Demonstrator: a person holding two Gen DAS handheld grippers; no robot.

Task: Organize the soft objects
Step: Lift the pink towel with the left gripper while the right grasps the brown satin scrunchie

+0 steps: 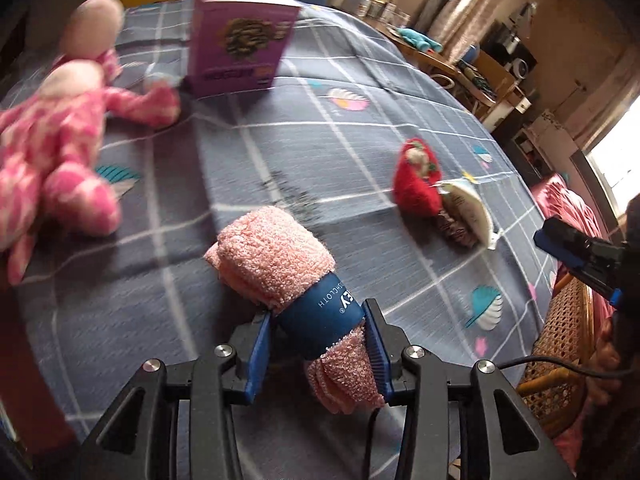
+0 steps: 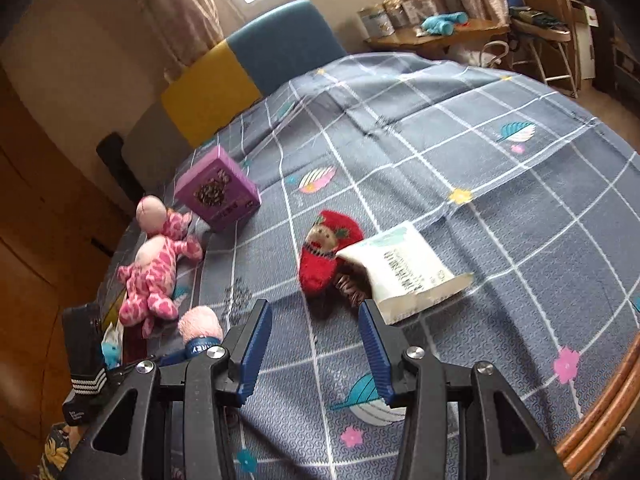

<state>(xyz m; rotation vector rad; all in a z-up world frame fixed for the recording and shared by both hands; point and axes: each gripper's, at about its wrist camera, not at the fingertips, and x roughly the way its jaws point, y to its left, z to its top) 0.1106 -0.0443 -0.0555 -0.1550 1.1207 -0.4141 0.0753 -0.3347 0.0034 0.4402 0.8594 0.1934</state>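
My left gripper (image 1: 318,328) is shut on a rolled pink washcloth (image 1: 272,252) with a blue paper band, held just above the grey checked bedspread (image 1: 280,160). The roll also shows at the lower left of the right wrist view (image 2: 200,326). A pink spotted plush toy (image 1: 60,148) lies to the left; it also shows in the right wrist view (image 2: 154,276). A red plush figure (image 1: 416,184) lies ahead right, seen too in the right wrist view (image 2: 326,252). My right gripper (image 2: 316,320) is open and empty above the bed, before the red plush.
A purple box (image 1: 240,44) stands at the back near the pink plush. A white pouch (image 2: 404,268) lies against the red plush. A wicker edge (image 1: 560,340) borders the bed on the right. A desk with clutter (image 2: 432,28) stands beyond the bed.
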